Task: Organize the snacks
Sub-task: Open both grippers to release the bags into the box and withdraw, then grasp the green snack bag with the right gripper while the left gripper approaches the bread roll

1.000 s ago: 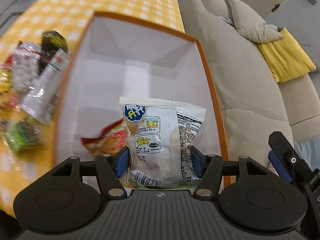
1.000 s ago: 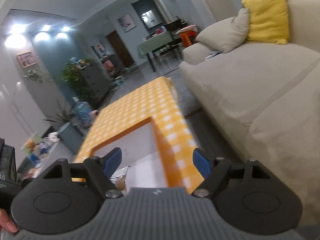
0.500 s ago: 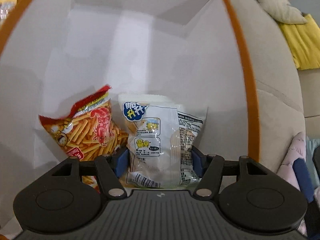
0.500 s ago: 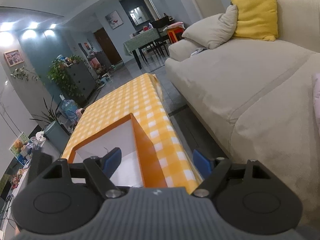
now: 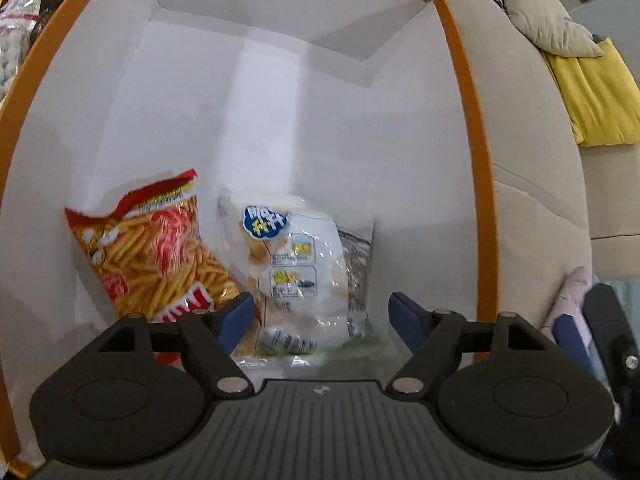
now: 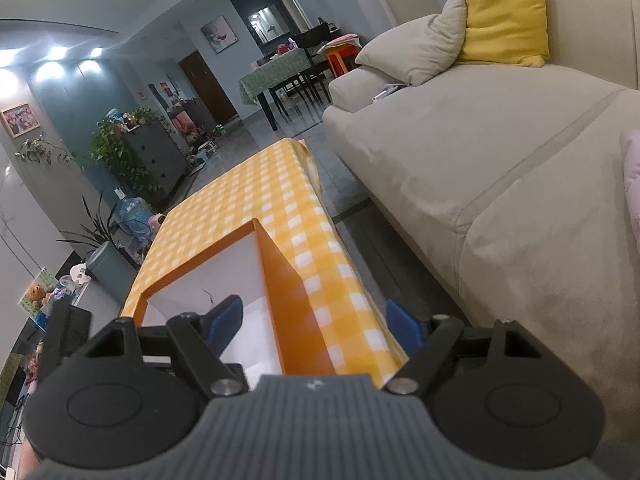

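Left gripper (image 5: 321, 316) spread, white snack bag (image 5: 304, 268) boxed

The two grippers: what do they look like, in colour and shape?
Both look alike. The left gripper and the right gripper each have a black ribbed body, two round black discs, black linkage arms with silver pivot pins, and blue finger pads. A small pale mark sits at the body's front edge. No cables or sleeves show.

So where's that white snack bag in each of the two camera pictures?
Left wrist: the white bag sits low in the middle, inside the box, beside the red bag.
Right wrist: not in it; only the box's top shows.
Shared landmark: the orange-rimmed box.
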Tool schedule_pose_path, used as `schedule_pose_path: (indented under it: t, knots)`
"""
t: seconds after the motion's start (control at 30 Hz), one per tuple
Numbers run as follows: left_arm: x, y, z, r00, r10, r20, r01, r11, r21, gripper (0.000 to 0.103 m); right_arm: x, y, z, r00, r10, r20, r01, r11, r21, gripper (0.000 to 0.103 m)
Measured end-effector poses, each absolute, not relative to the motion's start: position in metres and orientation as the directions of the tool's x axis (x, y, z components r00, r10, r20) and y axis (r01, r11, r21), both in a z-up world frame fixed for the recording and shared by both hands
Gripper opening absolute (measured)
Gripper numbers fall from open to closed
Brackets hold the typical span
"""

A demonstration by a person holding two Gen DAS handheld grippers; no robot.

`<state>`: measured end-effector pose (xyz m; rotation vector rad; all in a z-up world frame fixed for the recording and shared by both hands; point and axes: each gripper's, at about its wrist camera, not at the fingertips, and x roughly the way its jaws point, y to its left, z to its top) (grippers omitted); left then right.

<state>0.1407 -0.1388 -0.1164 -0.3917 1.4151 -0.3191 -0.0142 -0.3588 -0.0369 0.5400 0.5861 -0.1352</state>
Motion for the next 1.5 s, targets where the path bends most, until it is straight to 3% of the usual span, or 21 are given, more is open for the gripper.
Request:
schedule_pose_path:
  t: [0.83, 1.0, 1.5]
  knots:
    - [0.112, -0.087, -0.043, 0.29, -0.34, -0.895, 0.018, 0.936, -0.35, 0.09, -0.013, -0.312, -0.015, 0.823, 0.067, -0.563, 0.171, 0.917, 0.359, 0.075]
    - [0.094, -0.069, -0.024, 0.35, -0.268, -0.898, 0.072, 0.963, -0.26, 0.089, -0.014, -0.281, -0.004, 0.814, 0.094, -0.573, 0.113, 0.942, 0.315, 0.075]
    - [0.086, 0.069, -0.013, 0.453, -0.07, -0.889, -0.085, 0.989, -0.121, 0.089, -0.023, -0.171, 0.011, 0.78, 0.212, -0.589, -0.127, 0.975, 0.182, 0.072]
